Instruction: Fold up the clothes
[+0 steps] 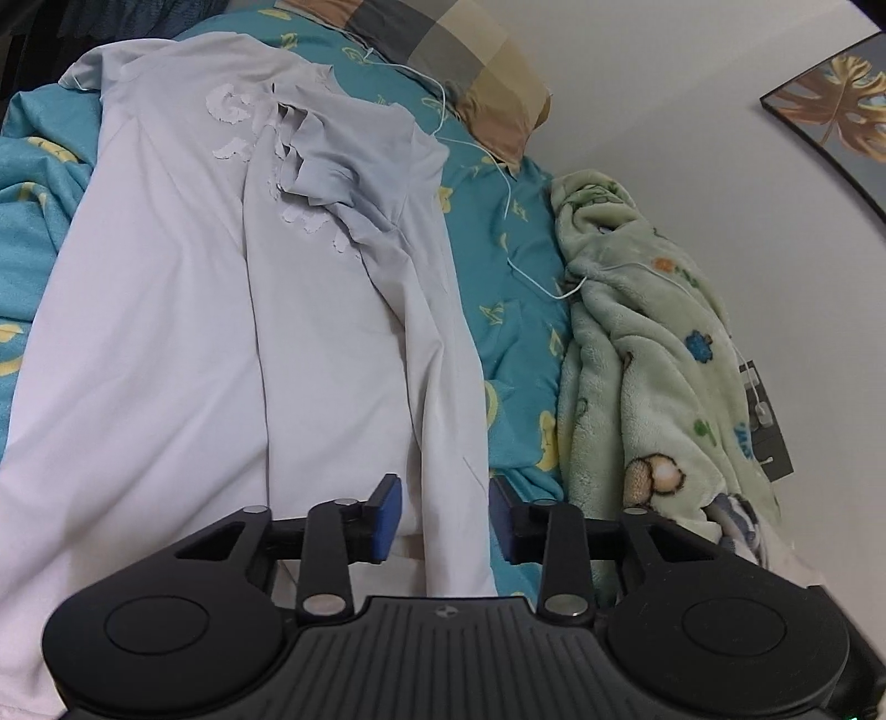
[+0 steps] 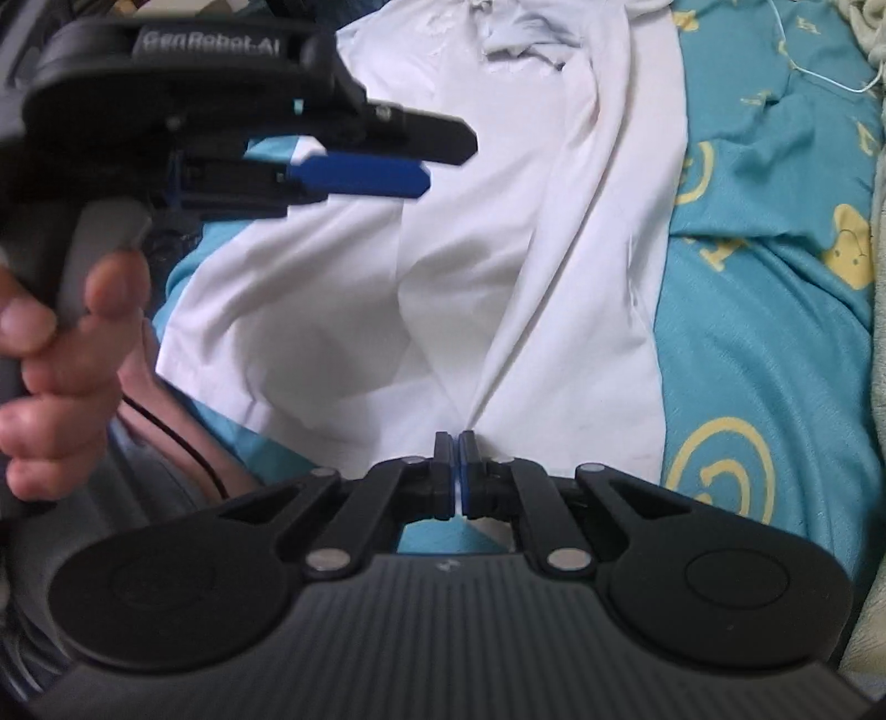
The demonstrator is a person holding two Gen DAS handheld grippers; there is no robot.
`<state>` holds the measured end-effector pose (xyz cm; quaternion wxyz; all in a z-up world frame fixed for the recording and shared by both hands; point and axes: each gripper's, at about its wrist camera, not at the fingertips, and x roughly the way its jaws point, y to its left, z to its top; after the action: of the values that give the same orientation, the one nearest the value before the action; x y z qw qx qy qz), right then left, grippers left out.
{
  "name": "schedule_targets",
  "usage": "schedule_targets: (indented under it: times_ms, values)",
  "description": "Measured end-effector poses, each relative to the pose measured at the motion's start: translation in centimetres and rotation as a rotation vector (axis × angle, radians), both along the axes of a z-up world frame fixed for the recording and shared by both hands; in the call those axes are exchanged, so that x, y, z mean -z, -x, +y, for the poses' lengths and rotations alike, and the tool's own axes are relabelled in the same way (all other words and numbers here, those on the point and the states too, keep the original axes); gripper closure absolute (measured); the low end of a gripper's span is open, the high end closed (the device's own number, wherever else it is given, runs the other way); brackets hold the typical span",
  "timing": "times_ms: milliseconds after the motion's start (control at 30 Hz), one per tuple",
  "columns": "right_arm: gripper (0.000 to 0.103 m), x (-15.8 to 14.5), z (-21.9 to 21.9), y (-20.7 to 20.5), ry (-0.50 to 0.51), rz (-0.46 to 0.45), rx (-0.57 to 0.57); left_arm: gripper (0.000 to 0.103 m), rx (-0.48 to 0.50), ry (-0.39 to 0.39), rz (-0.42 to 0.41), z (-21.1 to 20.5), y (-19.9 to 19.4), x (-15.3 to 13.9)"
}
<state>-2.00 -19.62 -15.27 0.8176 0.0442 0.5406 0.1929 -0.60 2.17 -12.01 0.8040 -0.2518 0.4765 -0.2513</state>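
Right wrist view: my right gripper (image 2: 457, 471) is pinched fully closed on the near hem of the white shirt (image 2: 498, 266), fabric puckering up from the pads. Shirt lies lengthwise on the teal bedsheet (image 2: 775, 343). My left gripper (image 1: 444, 518) has its fingers (image 1: 387, 515) spread wide, gripping nothing, with the shirt's right edge between them; whether they touch it, can't tell. Green fleece blanket (image 1: 653, 354) bunched along the wall, plaid pillow (image 1: 443, 50) at the far end.

My right gripper (image 2: 455, 471) pinches the hem of the white T-shirt (image 2: 498, 266) lying on the teal bedsheet (image 2: 775, 343); my left gripper (image 2: 387, 160) hovers above, hand-held (image 2: 61, 343).
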Motion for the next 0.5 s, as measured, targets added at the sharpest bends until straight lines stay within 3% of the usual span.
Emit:
schedule_targets:
  times_ms: [100,200,367,500]
  values:
    - [0.096,-1.1,-1.1,0.4,-0.025,0.001,0.011,0.058,0.008,0.034,0.026,-0.5,-1.0,0.9]
    - [0.096,-1.2,-1.8,0.6,0.023,0.000,0.034,0.058,0.021,0.041,0.051,-1.2,-1.5,1.9]
    - [0.096,-1.6,-3.1,0.9,0.103,-0.002,0.072,0.057,-0.005,0.035,0.027,-0.8,-1.9,1.1]
    - [0.096,0.7,-2.2,0.2,0.028,0.113,0.030,0.054,-0.090,-0.012,-0.012,1.9,-1.8,-0.9]
